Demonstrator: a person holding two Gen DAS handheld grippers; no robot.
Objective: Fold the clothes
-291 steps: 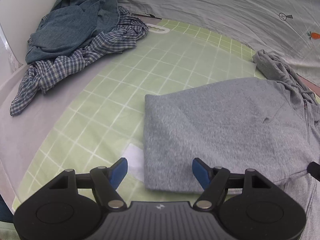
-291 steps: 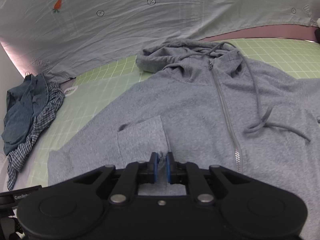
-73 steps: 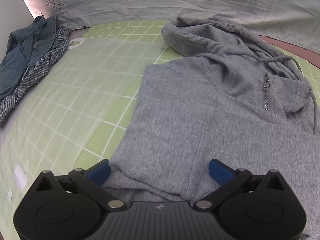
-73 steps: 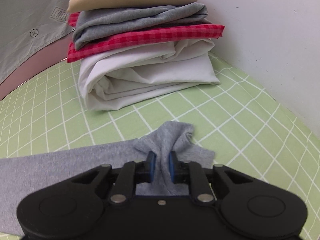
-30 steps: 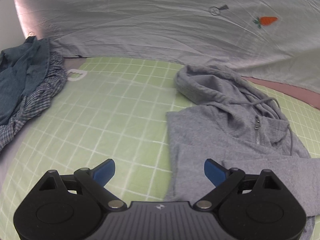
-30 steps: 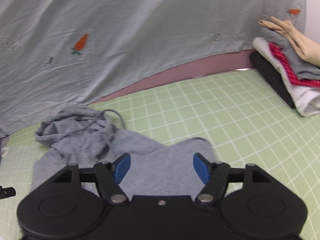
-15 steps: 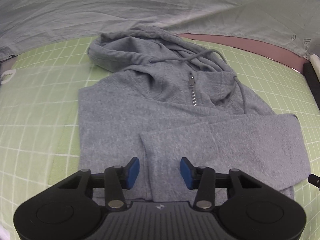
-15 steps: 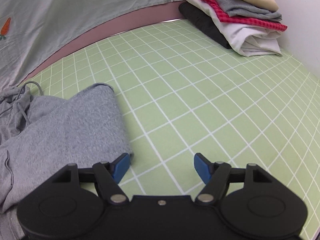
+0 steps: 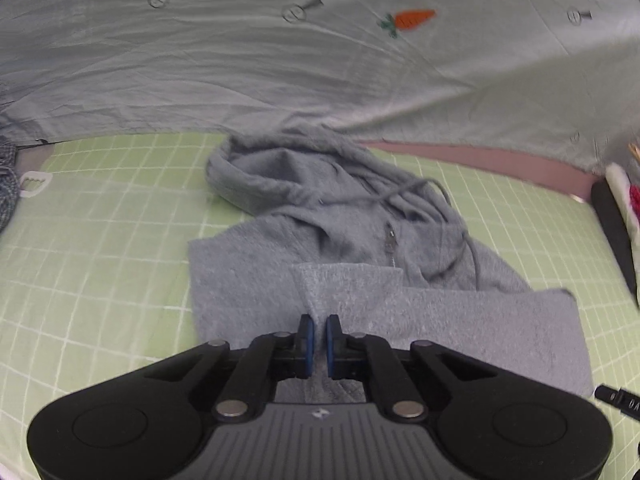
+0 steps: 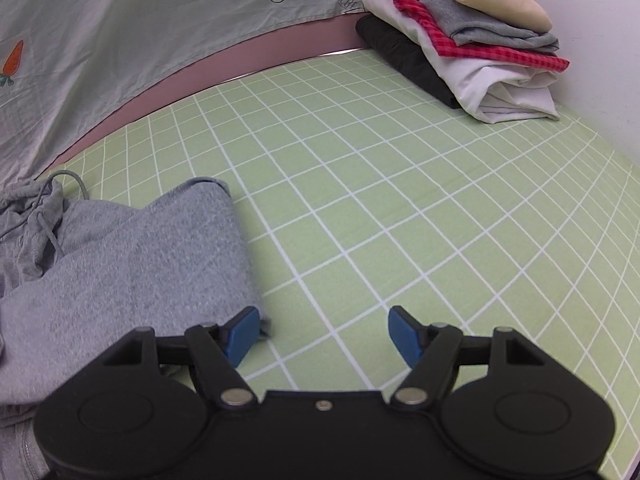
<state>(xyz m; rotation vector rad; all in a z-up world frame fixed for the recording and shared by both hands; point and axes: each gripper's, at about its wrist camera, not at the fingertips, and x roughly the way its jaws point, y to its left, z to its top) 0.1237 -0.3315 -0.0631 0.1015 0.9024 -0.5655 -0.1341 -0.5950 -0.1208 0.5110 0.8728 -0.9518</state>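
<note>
Left hand-held gripper [image 9: 317,334] is pinched on a fold of the gray hoodie [image 9: 360,264]; right hand-held gripper [image 10: 322,330] is wide open beside its edge. Hoodie lies on the green checked surface [image 10: 400,200]. Farther back: folded clothes stack [image 10: 468,44], carrot-print sheet [image 9: 320,60].

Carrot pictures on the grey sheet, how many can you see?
2. One carrot is near the top of the grey sheet in the left wrist view. Another carrot sits at the left edge of the right wrist view. More may be hidden outside the frames.
</note>
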